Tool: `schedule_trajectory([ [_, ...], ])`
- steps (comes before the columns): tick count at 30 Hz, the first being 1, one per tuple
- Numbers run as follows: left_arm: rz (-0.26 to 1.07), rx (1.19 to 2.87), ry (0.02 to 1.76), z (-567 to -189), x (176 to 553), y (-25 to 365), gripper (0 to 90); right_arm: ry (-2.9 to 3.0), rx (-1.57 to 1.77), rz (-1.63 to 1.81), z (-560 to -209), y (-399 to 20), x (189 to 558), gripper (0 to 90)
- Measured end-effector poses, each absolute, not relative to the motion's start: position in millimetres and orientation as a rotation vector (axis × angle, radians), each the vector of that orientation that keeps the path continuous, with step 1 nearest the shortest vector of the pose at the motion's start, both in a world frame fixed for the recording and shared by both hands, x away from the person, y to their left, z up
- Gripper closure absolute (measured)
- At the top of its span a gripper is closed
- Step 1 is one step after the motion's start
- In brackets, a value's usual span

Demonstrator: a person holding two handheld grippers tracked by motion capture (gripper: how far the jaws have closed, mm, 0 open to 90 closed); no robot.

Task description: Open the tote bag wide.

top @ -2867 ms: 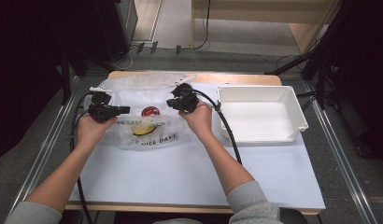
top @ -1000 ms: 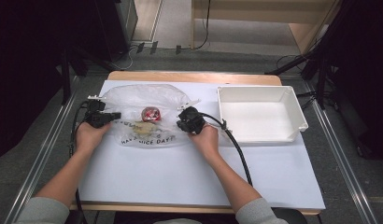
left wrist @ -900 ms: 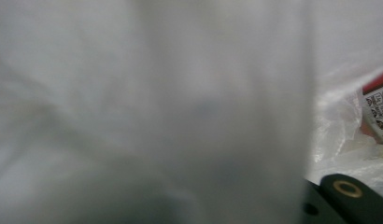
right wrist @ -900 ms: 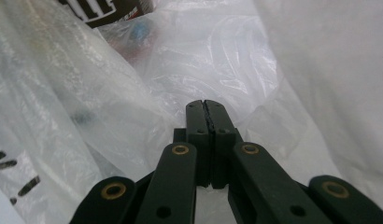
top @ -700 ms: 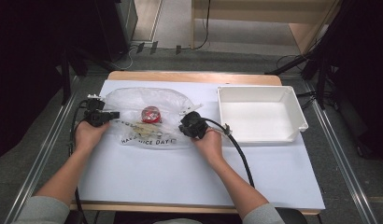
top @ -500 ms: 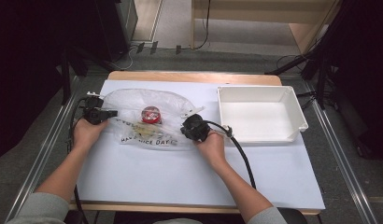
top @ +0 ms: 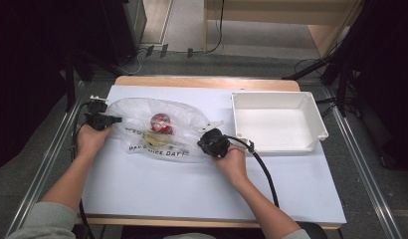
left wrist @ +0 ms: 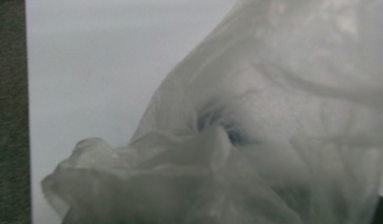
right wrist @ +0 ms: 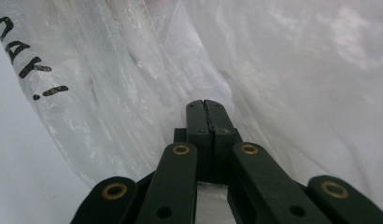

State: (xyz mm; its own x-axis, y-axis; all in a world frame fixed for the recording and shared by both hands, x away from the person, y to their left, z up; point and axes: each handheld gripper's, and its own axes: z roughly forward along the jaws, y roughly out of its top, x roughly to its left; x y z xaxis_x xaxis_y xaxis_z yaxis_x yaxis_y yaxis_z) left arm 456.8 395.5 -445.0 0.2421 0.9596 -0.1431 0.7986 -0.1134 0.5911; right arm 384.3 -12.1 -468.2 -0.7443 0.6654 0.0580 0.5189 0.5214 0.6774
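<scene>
Plastic bag [top: 159, 130] lies flat on the white surface [top: 192, 189], left of centre, printed text along its near edge. Inside it: a red round item [top: 160, 121] toward the far side and something yellowish [top: 154, 138] nearer; can't tell what either is. White tray [top: 276, 121] sits to the right, apart from the bag.

Left gripper [top: 103, 120] is at the bag's left end. In the left gripper view bunched film [left wrist: 180, 186] crowds the lens, so it looks clamped on the bag edge. Right gripper [top: 212, 144] is at the bag's right end; the right gripper view shows its jaws together with film [right wrist: 133, 93] draped around the tips. Pinched on a fold, I'd judge.

Step reads as handling the bag by both ends, probably to open or move it toward the tray.

To do it well:
- keep both pinches on film only, clear of the contents
- move both hands evenly so the film doesn't tear
- lift level, or the red item will roll toward the low end
</scene>
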Motion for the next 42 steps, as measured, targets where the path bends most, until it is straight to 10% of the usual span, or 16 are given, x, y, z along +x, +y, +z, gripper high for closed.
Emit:
schedule_trajectory([
  [42,0.378,1.932,1.540,-422.6,451.2,393.9,90.0,2.547,0.943,1.072,-450.0,-30.8,371.0,90.0],
])
